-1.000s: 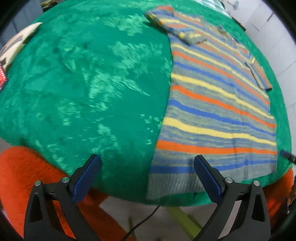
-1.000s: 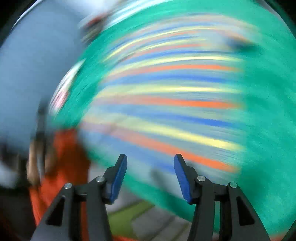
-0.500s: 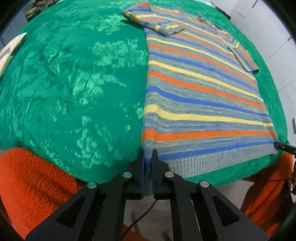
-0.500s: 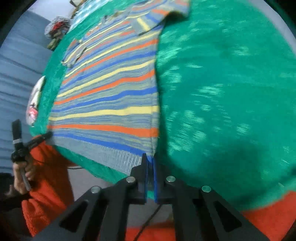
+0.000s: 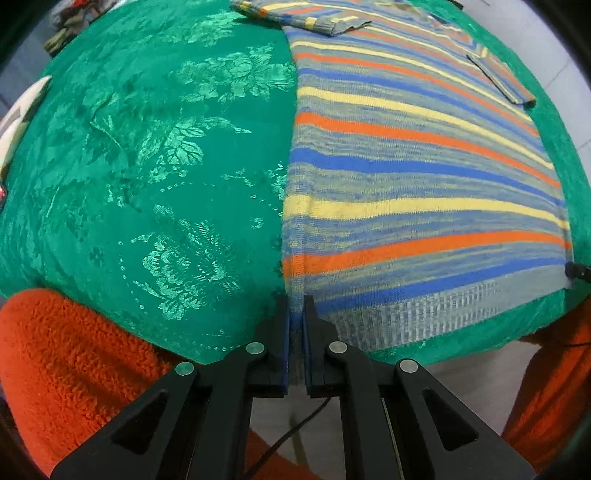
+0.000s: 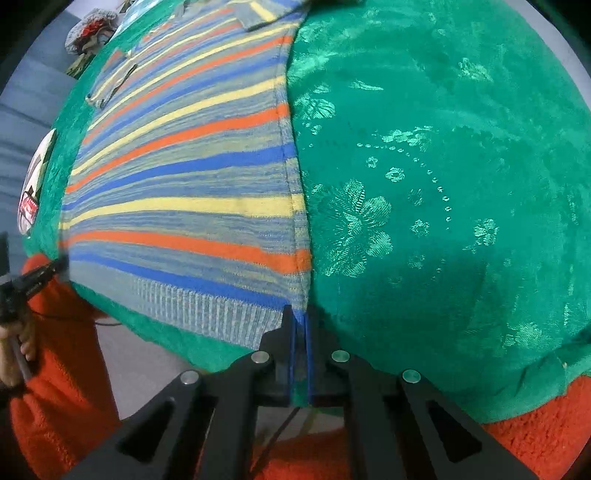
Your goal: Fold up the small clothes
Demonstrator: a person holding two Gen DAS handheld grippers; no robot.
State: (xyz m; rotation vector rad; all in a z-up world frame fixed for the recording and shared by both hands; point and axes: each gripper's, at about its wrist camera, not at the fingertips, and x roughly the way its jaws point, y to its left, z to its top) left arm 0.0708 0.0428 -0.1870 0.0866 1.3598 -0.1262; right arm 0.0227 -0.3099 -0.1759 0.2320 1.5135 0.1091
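Striped knit sweater (image 5: 406, 177) in grey, blue, orange and yellow bands, spread flat on the green-covered bench (image 5: 147, 147), sleeves folded inward, ribbed hem at the near edge, both bottom corners pinched.

Non-task items you've got in view:

- Green tablecloth (image 5: 155, 155), glossy, woven floral pattern; covers whole table top, edge hangs over near side.
- Orange fleece (image 5: 74, 354), fuzzy; below near table edge in both views, L and R corners.
- Thin dark cable (image 5: 295, 432) on pale floor (image 5: 480, 380) under the edge.
- Cushion or bag (image 6: 35, 188), white w/ red print, at far-left table edge; can't tell which.
- Heap of mixed fabric (image 6: 90, 33), grey/red, beyond table; too blurred for you to ID.
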